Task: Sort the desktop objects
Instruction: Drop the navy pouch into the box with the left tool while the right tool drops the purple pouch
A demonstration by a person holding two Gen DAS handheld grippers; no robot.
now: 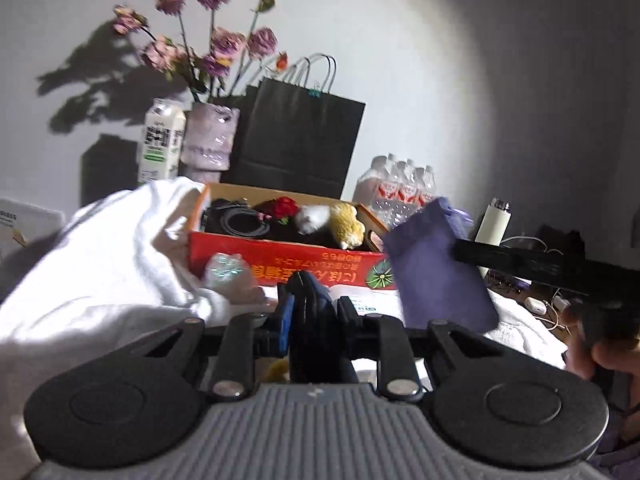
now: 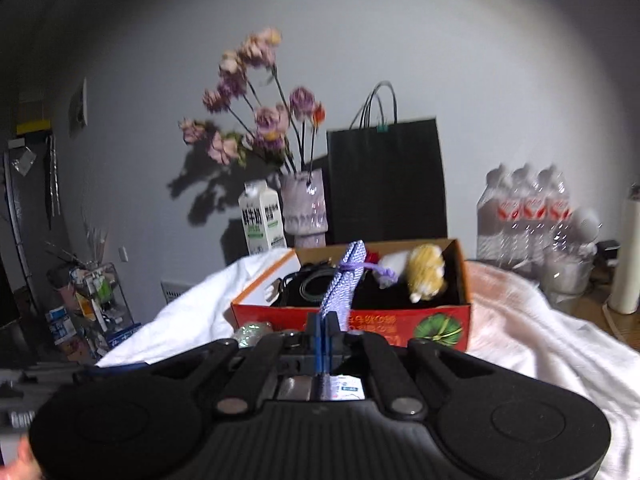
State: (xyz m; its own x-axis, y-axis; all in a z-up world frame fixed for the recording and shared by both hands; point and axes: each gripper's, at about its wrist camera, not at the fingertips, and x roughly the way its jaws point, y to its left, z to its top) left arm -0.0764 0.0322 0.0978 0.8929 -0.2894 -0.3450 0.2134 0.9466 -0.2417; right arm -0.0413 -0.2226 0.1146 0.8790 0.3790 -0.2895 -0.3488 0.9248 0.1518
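A red cardboard box point(image 1: 280, 260) point(image 2: 380, 320) stands on a white cloth and holds a black cable coil point(image 1: 240, 220), a red flower point(image 1: 282, 207) and a white and yellow plush toy point(image 1: 340, 220) point(image 2: 424, 272). My right gripper point(image 2: 323, 326) is shut on a purple drawstring pouch point(image 2: 346, 280) and holds it upright just in front of the box; the pouch also shows in the left wrist view point(image 1: 436, 268). My left gripper point(image 1: 310, 300) is shut on a dark folded object point(image 1: 310, 320), low in front of the box. A crumpled shiny wrapper point(image 1: 228, 274) lies by the box's front left.
Behind the box stand a milk carton point(image 1: 160, 144), a vase of dried purple flowers point(image 1: 208, 140), a black paper bag point(image 1: 296, 136) and a pack of water bottles point(image 1: 400, 192). A white flask point(image 1: 494, 224) and cables point(image 1: 548, 304) are at the right. A cluttered rack point(image 2: 92, 300) stands far left.
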